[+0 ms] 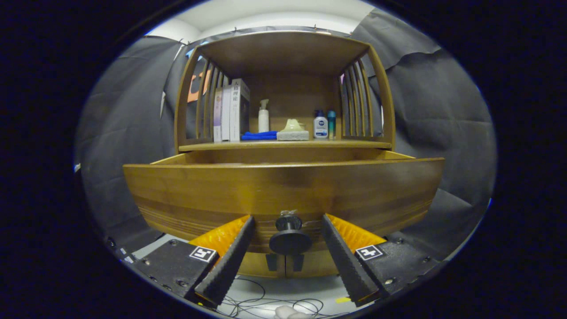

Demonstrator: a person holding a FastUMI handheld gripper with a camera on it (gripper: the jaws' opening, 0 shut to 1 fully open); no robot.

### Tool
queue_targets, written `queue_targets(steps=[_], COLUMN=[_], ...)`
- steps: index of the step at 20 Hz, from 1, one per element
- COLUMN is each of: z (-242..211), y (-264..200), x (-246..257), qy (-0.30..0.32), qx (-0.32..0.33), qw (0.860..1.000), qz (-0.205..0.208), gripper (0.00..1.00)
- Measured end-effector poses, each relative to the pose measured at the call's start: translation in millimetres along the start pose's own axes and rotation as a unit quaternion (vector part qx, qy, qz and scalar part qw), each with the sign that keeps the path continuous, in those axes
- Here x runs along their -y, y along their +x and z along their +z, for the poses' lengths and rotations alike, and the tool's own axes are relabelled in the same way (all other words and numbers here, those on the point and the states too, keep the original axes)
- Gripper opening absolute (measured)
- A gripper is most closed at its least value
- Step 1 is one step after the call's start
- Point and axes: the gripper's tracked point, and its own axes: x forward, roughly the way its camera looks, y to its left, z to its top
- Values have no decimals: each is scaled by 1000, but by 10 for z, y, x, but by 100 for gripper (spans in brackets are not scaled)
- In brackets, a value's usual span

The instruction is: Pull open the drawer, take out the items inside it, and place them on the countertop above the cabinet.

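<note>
The tongs [288, 221] are released, their two fingers spread wide to either side of the round black knob [289, 238] on the drawer [283, 190] front, with neither finger touching it. The wooden drawer is pulled out toward the camera, its curved front panel close ahead of the fingers; what lies inside it is hidden behind that panel. Above it is the worktop [283, 145] of the cabinet, roofed by a slatted wooden hutch. On the worktop, from one side to the other, stand several upright books [231, 110], a white pump bottle [263, 117], a folded blue cloth [259, 135], a pale sponge [293, 131], a white bottle with a dark cap [320, 125], and a teal tube [331, 124] just beside it. Loose cables [266, 303] lie below the fingers.
</note>
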Motion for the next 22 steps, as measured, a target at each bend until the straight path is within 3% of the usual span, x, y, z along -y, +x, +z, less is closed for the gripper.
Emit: queue_targets(steps=[18, 22], z=[362, 396], y=[1282, 1371], x=[-100, -111], qy=[-10, -1], qx=[3, 9], qw=[1000, 1000], qz=[-24, -17], gripper=[99, 99])
